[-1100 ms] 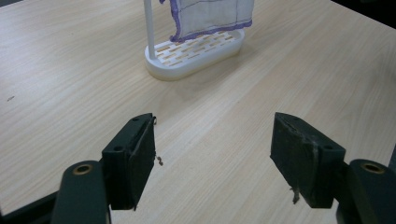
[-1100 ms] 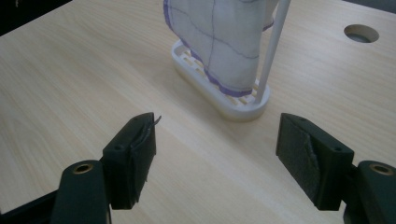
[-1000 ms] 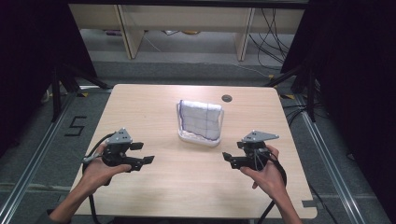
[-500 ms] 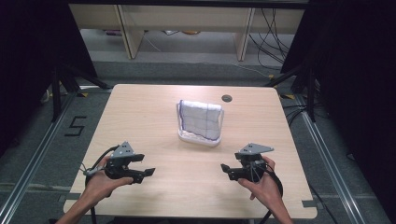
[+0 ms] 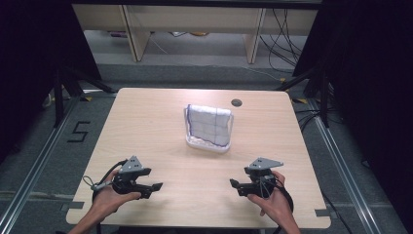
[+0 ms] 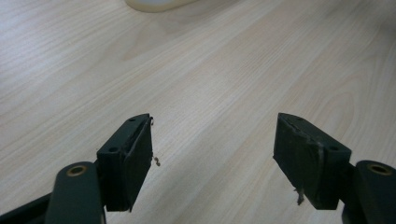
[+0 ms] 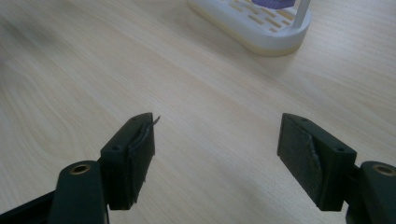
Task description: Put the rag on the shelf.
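High view: both hand-held grippers [image 5: 157, 186] [image 5: 234, 184] apparently nearer the table [image 5: 146, 126] edge.

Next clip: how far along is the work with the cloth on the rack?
Looks done: the white checked cloth hangs draped over the white rack mid-table. In hand: nothing; the left gripper and right gripper are both open over bare table near its front edge. Left: I cannot tell whether another step follows.

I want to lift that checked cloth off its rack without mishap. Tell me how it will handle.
The checked cloth drapes over the white rack, so it is probably floppy and light, sagging from a pinch. The rack looks light, with a slotted plastic base, so it may tip or slide if the cloth drags.
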Demonstrator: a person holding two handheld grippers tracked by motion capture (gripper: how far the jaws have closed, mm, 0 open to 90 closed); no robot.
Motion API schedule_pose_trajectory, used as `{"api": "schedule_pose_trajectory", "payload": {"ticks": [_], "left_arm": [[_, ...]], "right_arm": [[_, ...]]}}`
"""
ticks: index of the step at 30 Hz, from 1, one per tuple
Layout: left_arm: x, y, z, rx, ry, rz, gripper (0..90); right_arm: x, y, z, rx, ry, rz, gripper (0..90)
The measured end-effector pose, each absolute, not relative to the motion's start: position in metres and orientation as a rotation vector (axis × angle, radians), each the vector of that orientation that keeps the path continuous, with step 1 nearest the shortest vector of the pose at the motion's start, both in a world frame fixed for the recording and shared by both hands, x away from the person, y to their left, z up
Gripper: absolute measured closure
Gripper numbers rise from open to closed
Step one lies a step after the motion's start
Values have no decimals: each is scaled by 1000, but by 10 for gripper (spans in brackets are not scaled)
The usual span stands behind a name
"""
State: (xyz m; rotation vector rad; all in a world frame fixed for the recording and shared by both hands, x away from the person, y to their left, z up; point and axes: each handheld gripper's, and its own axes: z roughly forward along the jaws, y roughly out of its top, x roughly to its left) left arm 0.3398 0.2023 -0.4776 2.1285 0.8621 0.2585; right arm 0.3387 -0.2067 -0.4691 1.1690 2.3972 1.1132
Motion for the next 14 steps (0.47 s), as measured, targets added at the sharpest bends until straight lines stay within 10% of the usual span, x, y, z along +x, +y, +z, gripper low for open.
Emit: {"api": "schedule_pose_trajectory", "payload": {"ticks": [14], "left_arm": [[340,204,-485,2135,900,265,224]], "right_arm": [[339,-206,-477,1181,2395,1088,267]]}}
